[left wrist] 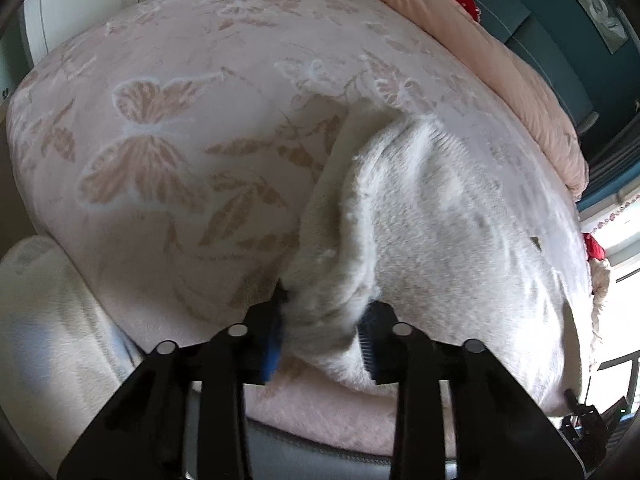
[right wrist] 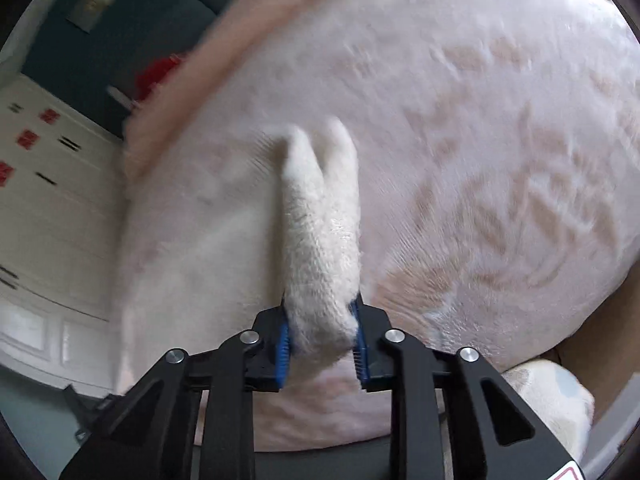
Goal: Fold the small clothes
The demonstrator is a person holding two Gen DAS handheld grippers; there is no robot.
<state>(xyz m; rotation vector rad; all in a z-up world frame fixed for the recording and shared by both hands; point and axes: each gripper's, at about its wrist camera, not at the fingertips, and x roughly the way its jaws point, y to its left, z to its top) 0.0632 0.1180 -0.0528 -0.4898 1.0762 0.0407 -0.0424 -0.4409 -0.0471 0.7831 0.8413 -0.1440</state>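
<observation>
White fuzzy garment [left wrist: 420, 216] is clamped in both claws: the left claw [left wrist: 324, 336] pinches a bunched fold, the right claw [right wrist: 322, 336] grips a rolled edge [right wrist: 320, 232]. It lies on the pink butterfly-patterned bed [left wrist: 180, 120], near its front edge.

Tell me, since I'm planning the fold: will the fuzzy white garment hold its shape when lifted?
Probably not: the white garment bunches between the left gripper fingers. It likely sags, draping from the right gripper. Its fuzzy pile probably resists slipping.
</observation>
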